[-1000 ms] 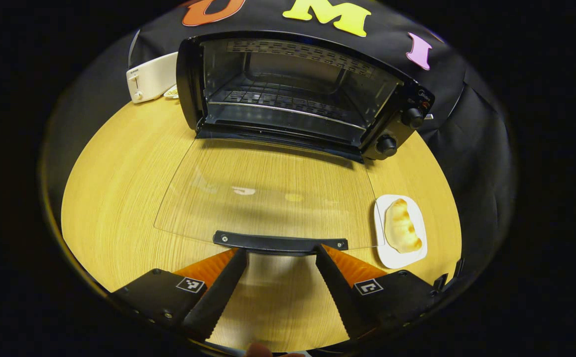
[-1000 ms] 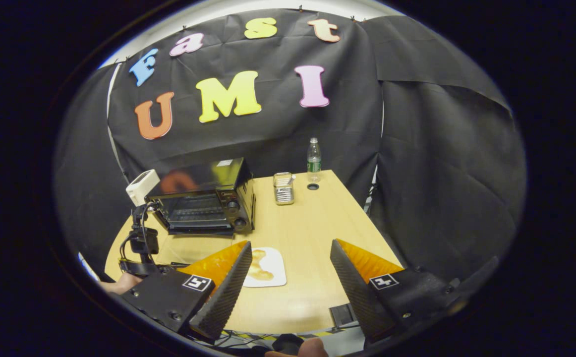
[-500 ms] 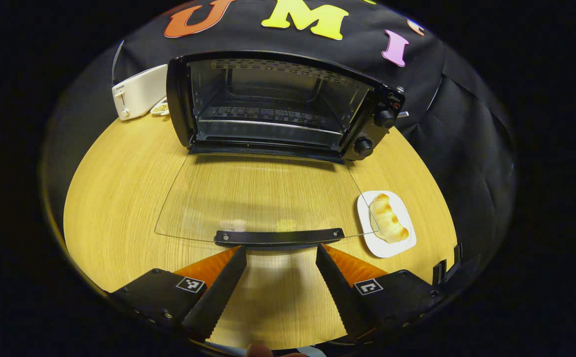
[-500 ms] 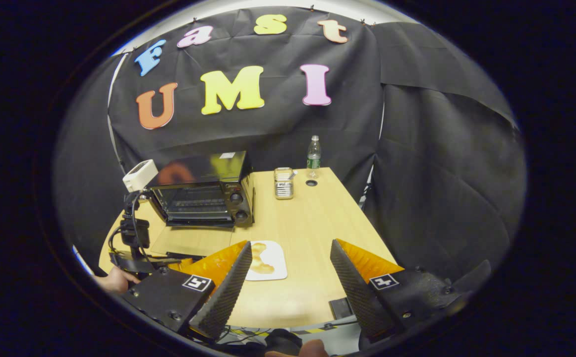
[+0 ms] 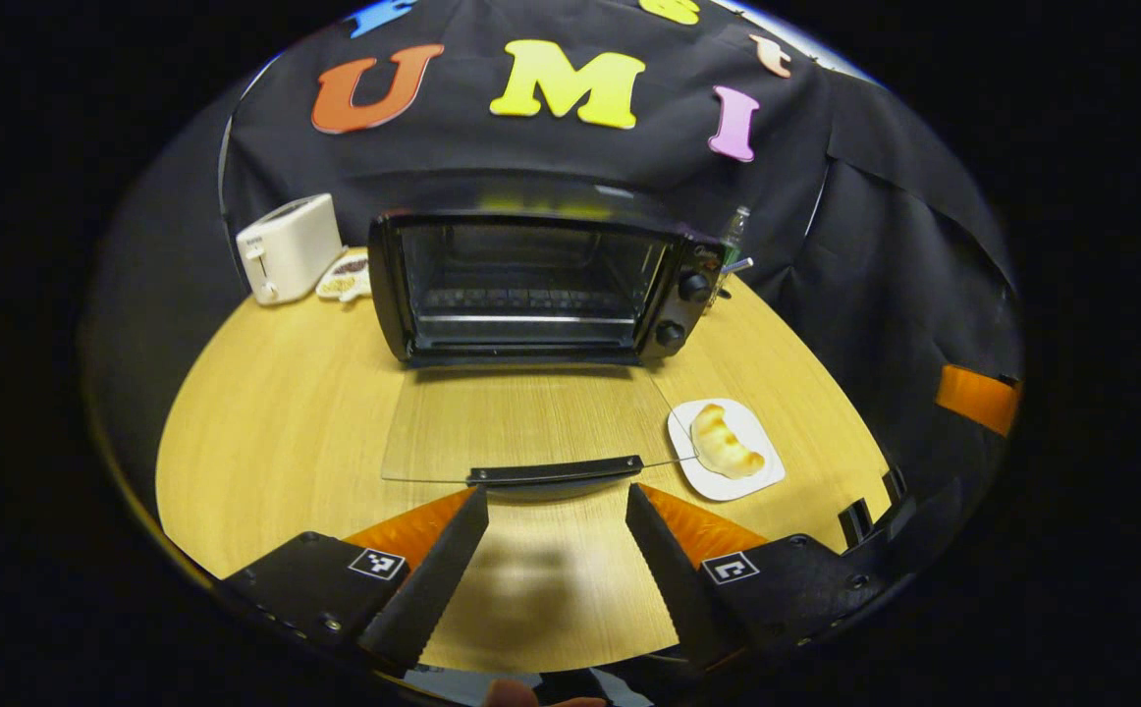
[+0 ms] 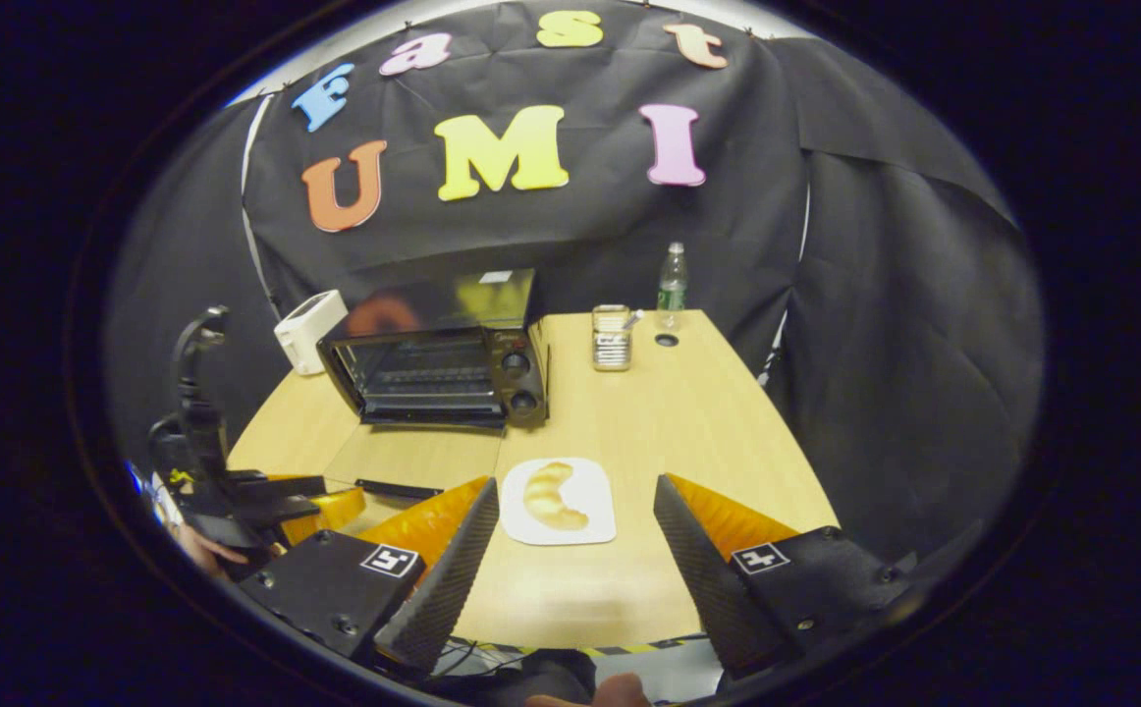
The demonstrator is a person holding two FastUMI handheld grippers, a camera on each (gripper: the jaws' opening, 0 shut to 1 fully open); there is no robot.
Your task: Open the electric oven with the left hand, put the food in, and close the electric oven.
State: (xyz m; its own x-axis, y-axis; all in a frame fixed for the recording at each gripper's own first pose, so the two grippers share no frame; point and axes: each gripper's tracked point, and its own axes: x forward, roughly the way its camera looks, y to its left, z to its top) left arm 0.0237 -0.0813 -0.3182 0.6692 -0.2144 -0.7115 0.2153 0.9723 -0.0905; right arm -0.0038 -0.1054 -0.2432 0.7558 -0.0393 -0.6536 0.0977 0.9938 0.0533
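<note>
Glass oven door [image 5: 521, 422] down; L gripper [image 5: 556, 501] & R gripper [image 6: 575, 491] fingers wide apart, empty.

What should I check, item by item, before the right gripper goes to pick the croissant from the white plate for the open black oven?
1. Black electric oven door: glass door folded fully down onto the wooden table. Ok.
2. Oven cavity free: wire rack inside bare. Ok.
3. Golden croissant on the white rectangular plate, within sight, ahead of the right gripper. Ok.
4. Right gripper open and holding nothing. Ok.
5. Left gripper open, off the door's black handle. Ok.
6. Plate clear of the door: its corner meets the door edge in the left gripper view. Cannot tell.
</note>
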